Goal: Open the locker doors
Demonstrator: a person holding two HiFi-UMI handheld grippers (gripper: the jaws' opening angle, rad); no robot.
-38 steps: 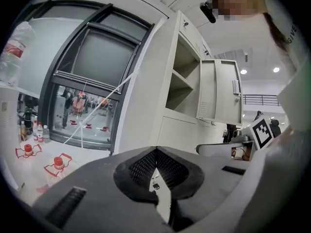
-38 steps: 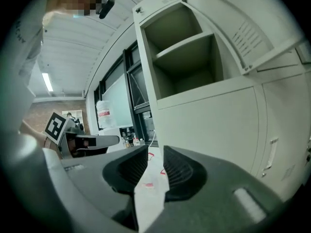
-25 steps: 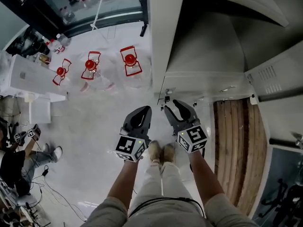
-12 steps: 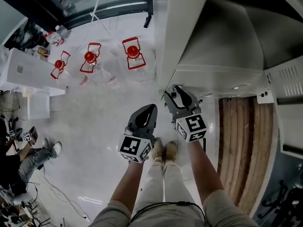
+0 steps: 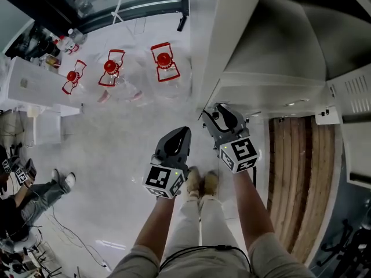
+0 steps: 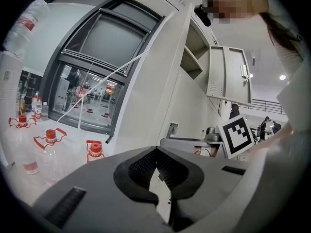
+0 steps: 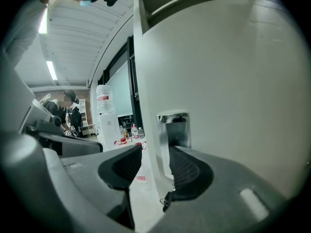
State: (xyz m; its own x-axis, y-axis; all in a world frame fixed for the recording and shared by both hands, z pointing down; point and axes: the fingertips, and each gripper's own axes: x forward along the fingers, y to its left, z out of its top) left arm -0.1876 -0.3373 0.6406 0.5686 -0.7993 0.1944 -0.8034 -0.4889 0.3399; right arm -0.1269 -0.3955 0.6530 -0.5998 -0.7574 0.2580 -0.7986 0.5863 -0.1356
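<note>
The white locker (image 5: pixel 206 39) rises on the right, and its upper door (image 5: pixel 348 86) hangs open. My right gripper (image 5: pixel 213 113) is at the edge of a closed lower door (image 7: pixel 233 81), open. Its jaws have just been opening. The door's edge and its metal handle plate (image 7: pixel 173 127) show in the gap between the pads (image 7: pixel 187 171), which press on nothing. My left gripper (image 5: pixel 184 131) hangs just left of it over the floor, shut and empty, with its tips touching (image 6: pixel 156 149). The open upper door (image 6: pixel 228 76) also shows in the left gripper view.
Three clear water jugs with red caps (image 5: pixel 164 62) stand on the floor at the left. A white table (image 5: pixel 35 91) and a seated person (image 5: pixel 23 196) are further left. A wooden floor strip (image 5: pixel 295 178) runs in front of the locker. My shoes (image 5: pixel 200 184) are below the grippers.
My right gripper has moved in toward the locker's lower door edge. The left gripper keeps about the same place beside it.
</note>
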